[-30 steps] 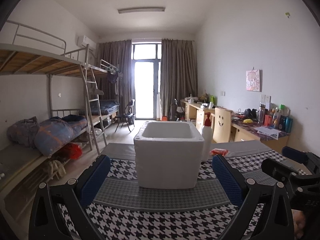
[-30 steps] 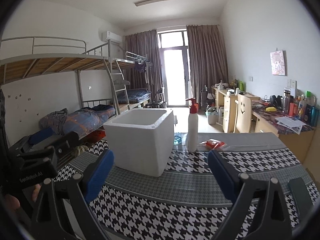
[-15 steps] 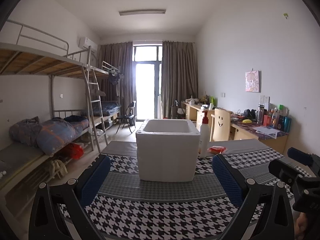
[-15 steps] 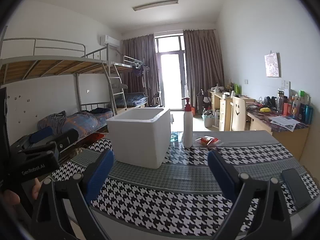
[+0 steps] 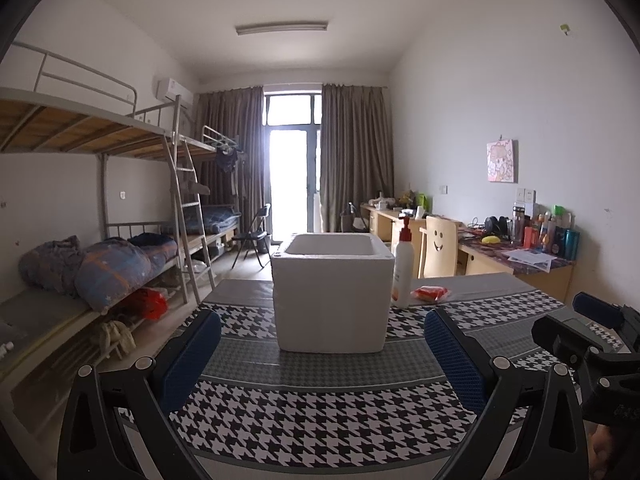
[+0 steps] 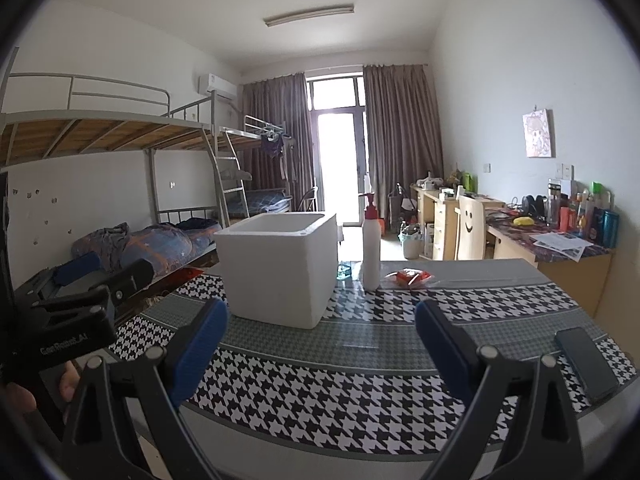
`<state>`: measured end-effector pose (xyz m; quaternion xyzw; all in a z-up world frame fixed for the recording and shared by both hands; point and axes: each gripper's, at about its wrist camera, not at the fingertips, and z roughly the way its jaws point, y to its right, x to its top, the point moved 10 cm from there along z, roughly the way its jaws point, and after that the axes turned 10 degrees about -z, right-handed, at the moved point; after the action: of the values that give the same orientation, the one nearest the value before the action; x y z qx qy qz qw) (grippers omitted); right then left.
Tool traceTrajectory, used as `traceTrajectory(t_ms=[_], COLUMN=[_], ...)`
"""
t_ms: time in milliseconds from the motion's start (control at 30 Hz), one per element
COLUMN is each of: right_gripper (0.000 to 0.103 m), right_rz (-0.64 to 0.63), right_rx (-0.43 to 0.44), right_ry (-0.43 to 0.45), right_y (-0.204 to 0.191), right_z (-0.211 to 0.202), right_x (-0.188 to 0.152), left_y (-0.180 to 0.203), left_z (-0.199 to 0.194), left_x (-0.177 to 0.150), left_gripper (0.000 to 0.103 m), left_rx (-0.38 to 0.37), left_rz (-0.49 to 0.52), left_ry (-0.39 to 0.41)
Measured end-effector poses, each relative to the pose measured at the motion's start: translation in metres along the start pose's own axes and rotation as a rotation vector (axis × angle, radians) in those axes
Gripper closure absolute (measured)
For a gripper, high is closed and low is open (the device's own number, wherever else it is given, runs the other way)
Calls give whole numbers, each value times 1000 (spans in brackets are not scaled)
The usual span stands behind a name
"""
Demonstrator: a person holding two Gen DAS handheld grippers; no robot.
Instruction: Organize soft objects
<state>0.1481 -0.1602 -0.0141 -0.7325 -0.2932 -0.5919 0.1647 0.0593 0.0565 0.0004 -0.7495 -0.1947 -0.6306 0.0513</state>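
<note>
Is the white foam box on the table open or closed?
Open. The white foam box has no lid; its rim and inner walls show. Its bottom is hidden, so contents cannot be told.

The left black two-finger tongs with blue ribbed pads [image 5: 322, 354] hang above the near edge of the table, fingers spread wide with nothing between them. The right black tongs with the same blue pads [image 6: 322, 344] are level beside them, also wide apart and empty. In the right wrist view, part of a hand [image 6: 68, 382] grips the left tool's handle at the lower left.
</note>
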Motion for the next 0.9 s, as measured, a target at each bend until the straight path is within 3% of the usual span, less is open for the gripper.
traceTrajectory(t_ms=[900], right_gripper=[6], right_rz=[-10], right_rx=[-23], right_ry=[2], right_y=[-7], right_z=[-12], right_x=[-14], left_y=[-7], left_z=[-6], left_x=[-16], left_gripper=[1], left_rx=[-12], left_rz=[-6], left_ry=[-28])
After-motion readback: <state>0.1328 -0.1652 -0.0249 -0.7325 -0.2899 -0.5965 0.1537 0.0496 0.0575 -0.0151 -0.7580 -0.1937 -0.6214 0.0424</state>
